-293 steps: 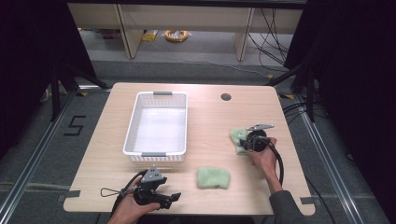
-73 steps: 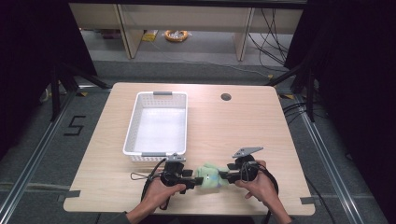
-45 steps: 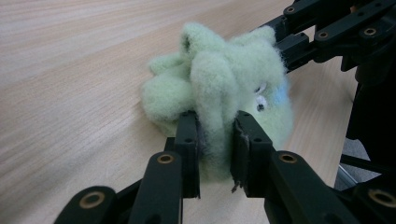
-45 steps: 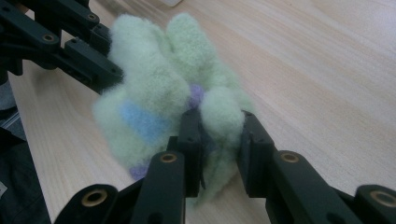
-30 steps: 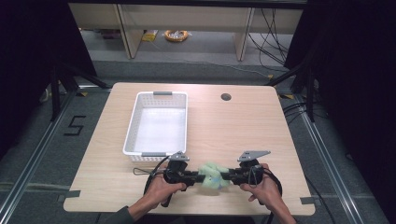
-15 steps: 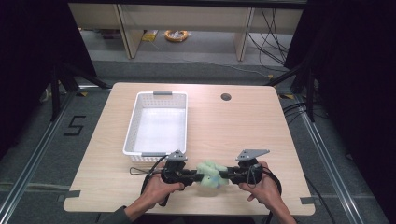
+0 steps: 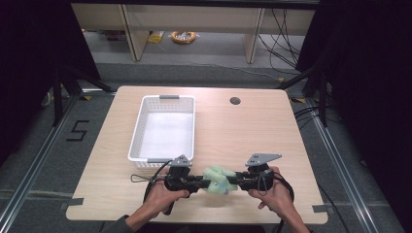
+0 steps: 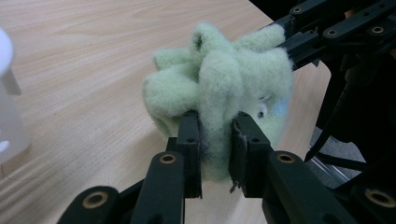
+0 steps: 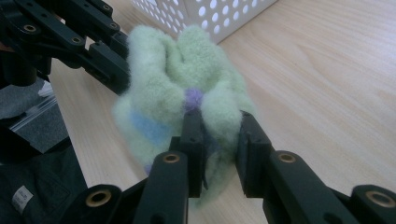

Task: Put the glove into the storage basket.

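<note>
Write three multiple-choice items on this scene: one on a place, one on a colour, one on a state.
1. Where is the white basket?
A. beyond the left gripper
B. beyond the right gripper
C. on the floor

2. What colour is most of the fleecy sock bundle?
A. red
B. pale green
C. black

3. How is the bundle held?
A. lying free
B. by one gripper
C. pinched by both grippers

Answers: 1 A, the high view shows the basket up-table from the left hand; 2 B, both gripper views show green fleece; 3 C, each gripper's jaws squeeze a fold.
</note>
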Motion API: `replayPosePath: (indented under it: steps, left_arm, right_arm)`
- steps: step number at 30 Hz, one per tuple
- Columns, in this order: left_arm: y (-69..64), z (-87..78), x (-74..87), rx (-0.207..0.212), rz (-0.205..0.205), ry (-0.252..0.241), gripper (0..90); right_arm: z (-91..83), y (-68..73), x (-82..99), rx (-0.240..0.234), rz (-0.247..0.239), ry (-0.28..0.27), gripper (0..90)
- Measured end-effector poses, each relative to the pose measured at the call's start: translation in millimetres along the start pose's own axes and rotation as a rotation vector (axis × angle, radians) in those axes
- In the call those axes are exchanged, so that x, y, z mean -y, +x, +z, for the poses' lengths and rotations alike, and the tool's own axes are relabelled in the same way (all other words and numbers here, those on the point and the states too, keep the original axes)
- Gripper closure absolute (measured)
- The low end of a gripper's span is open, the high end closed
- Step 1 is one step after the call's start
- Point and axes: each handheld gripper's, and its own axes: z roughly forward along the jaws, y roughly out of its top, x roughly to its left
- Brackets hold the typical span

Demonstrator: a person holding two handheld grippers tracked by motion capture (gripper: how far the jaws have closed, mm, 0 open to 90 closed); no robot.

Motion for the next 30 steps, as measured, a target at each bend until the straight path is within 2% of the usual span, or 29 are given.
replayPosePath:
  steps: [3, 4, 5, 6, 7, 8, 9, 10, 11, 12, 13, 14, 15, 17, 18, 19, 20, 21, 22, 24, 25, 27, 30]
  left_arm:
    - [-0.1, -4.1, -2.0, 0.012, 0.0, -0.005, 74.6]
    - [-1.2, -5.3, -2.4, 0.002, -0.004, -0.018, 74.5]
    - [-0.6, -7.3, -3.6, 0.014, -0.004, -0.014, 74.5]
    - [-0.6, -8.8, -4.6, 0.007, 0.004, -0.016, 74.4]
    - [-0.3, -11.2, -6.6, 0.008, 0.003, -0.02, 74.3]
    - [0.2, -13.5, -8.3, 0.017, 0.002, -0.021, 74.2]
    - [0.2, -13.5, -8.3, 0.017, 0.002, -0.021, 74.2]
    - [0.6, -18.7, -12.1, 0.01, 0.006, -0.022, 74.2]
    - [1.3, -21.2, -14.3, 0.016, 0.005, -0.027, 74.1]
    - [1.8, -24.1, -16.6, 0.012, 0.008, -0.03, 74.1]
    - [2.5, -27.3, -18.6, 0.01, 0.003, -0.029, 74.1]
    - [4.0, -30.0, -20.7, 0.019, 0.006, -0.033, 74.1]
    - [4.0, -33.2, -22.2, 0.004, 0.004, -0.036, 74.0]
    - [5.4, -36.0, -24.1, 0.01, 0.001, -0.036, 74.0]
    - [7.7, -41.6, -27.1, 0.017, -0.004, -0.04, 73.9]
    - [7.7, -41.6, -27.1, 0.017, -0.004, -0.04, 73.9]
    - [9.9, -47.6, -30.4, 0.011, -0.006, -0.039, 73.9]
    - [11.1, -49.9, -31.9, 0.02, -0.014, -0.041, 73.9]
    - [11.7, -52.0, -33.1, 0.012, -0.014, -0.041, 73.9]
    - [14.7, -57.2, -36.6, 0.015, -0.021, -0.044, 73.8]
    - [16.4, -61.2, -39.5, 0.011, -0.017, -0.035, 73.7]
    - [19.0, -67.1, -43.9, 0.013, -0.019, -0.035, 73.7]
    - [21.9, -74.9, -50.4, -0.002, -0.027, -0.044, 73.6]
  right_arm:
    - [-2.6, 3.5, -2.2, 0.009, 0.0, -0.014, 75.8]
    - [-3.6, 6.1, -3.6, 0.001, 0.002, -0.017, 75.8]
    - [-5.0, 6.8, -5.3, 0.004, -0.001, -0.008, 75.7]
    - [-5.1, 7.4, -6.8, 0.006, -0.01, -0.015, 75.8]
    - [-5.8, 9.5, -8.1, 0.007, 0.001, -0.011, 75.7]
    - [-5.5, 8.6, -10.6, 0.013, -0.03, -0.023, 75.7]
    - [-5.5, 8.6, -10.6, 0.013, -0.03, -0.023, 75.7]
    - [-6.5, 12.5, -16.4, 0.009, -0.024, -0.028, 75.7]
    - [-7.0, 11.8, -19.0, 0.016, -0.044, -0.036, 75.7]
    - [-8.5, 15.6, -22.0, 0.007, -0.017, -0.027, 75.6]
    - [-8.7, 15.3, -25.5, 0.014, -0.042, -0.036, 75.6]
    - [-8.8, 18.3, -28.7, 0.013, -0.03, -0.037, 75.6]
    - [-9.2, 18.0, -32.7, 0.019, -0.049, -0.041, 75.6]
    - [-9.2, 18.9, -36.3, 0.009, -0.053, -0.042, 75.6]
    - [-8.1, 20.6, -44.2, 0.007, -0.075, -0.052, 75.6]
    - [-8.8, 22.6, -46.5, 0.01, -0.057, -0.043, 75.6]
    - [-7.3, 23.8, -49.5, 0.011, -0.066, -0.053, 75.6]
    - [-7.8, 25.3, -52.7, 0.007, -0.057, -0.04, 75.6]
    - [-6.7, 24.7, -56.1, 0.017, -0.076, -0.052, 75.6]
    - [-6.0, 27.1, -62.3, 0.006, -0.067, -0.047, 75.6]
    - [-5.4, 25.6, -64.9, 0.006, -0.088, -0.055, 75.6]
    - [-4.4, 28.1, -71.1, -0.004, -0.07, -0.053, 75.6]
    - [-1.3, 28.9, -81.4, -0.002, -0.081, -0.061, 75.6]
